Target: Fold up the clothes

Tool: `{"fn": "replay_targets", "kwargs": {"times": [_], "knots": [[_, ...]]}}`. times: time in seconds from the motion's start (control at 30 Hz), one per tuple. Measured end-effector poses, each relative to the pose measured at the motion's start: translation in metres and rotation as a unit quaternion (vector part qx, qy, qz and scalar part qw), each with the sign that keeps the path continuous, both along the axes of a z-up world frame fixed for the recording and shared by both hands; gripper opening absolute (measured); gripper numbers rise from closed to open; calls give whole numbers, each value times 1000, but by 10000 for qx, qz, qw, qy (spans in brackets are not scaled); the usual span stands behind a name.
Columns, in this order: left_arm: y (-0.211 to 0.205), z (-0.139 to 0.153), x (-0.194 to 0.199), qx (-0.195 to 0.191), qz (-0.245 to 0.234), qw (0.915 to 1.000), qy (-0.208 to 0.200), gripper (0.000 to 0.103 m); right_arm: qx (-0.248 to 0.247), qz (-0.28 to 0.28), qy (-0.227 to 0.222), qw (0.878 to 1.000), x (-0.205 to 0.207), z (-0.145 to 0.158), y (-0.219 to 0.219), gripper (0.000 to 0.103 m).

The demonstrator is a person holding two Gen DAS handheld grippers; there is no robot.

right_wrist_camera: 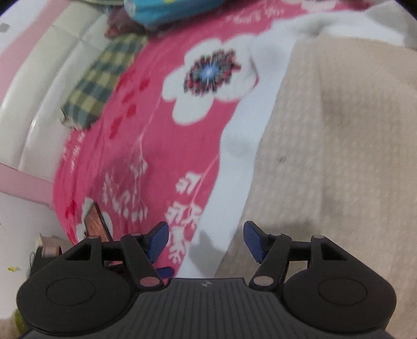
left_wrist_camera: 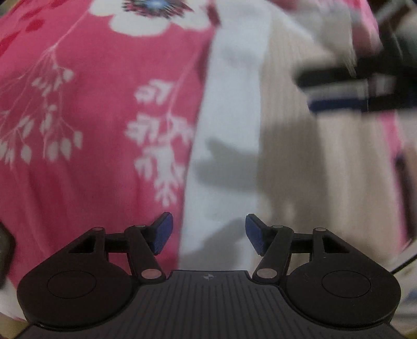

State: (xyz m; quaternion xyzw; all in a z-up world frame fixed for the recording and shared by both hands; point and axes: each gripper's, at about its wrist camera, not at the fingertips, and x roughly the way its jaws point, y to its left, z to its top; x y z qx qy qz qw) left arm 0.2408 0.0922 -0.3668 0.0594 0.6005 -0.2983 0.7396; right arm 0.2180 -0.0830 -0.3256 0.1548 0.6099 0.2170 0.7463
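A beige ribbed garment (left_wrist_camera: 299, 156) with a white border (left_wrist_camera: 224, 125) lies spread on the pink flowered bedsheet (left_wrist_camera: 91, 130). My left gripper (left_wrist_camera: 207, 233) hovers over the white border, open, with nothing between its blue pads. At the upper right of the left wrist view the right gripper (left_wrist_camera: 346, 91) shows as a dark blur over the garment. In the right wrist view the same beige garment (right_wrist_camera: 338, 143) fills the right side, its white border (right_wrist_camera: 247, 130) running down the middle. My right gripper (right_wrist_camera: 206, 241) hangs open over that border, holding nothing.
A folded green checked cloth (right_wrist_camera: 101, 83) and a blue item (right_wrist_camera: 169, 7) lie at the far side of the bedsheet (right_wrist_camera: 156, 130). A white padded headboard (right_wrist_camera: 44, 86) with a pink frame runs along the left. A small brown box (right_wrist_camera: 96, 221) sits near the bed's edge.
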Motion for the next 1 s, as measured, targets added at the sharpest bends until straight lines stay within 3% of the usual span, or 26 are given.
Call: {"fn": "replay_targets", "kwargs": {"times": [0.1,0.17,0.27,0.33,0.5,0.7,0.8,0.83,0.9,1.0], "knots": [[-2,-5,-16,87,-103,9995,-280,61,-316,197,203,9991,-2,-9,18,66],[1,-5,-20,24,35,9995,-309,55,-524,351,293,9976,1,-18,31,66],[11,-4,-22,-165,406,9988,-236,31,-559,419,237,9973,3,-21,38,66],[20,-2,-21,-400,740,9964,-121,6,-573,457,224,9971,1,-21,38,66],[37,19,-24,-1223,1399,9825,156,3,-765,587,80,9953,-7,-13,31,66],[9,47,-46,-2167,1353,9664,285,3,-711,1089,283,9911,-4,-12,23,66],[-15,48,-53,-2270,1188,9663,236,3,-735,1353,410,9872,2,-18,17,64],[-24,47,-54,-2267,1164,9667,235,3,-720,1402,418,9866,5,-21,13,58],[-29,47,-60,-2298,1120,9665,223,3,-656,1516,487,9851,9,-25,5,36],[-39,49,-64,-2305,982,9680,150,3,-664,1685,381,9827,9,-21,-7,16]]}}
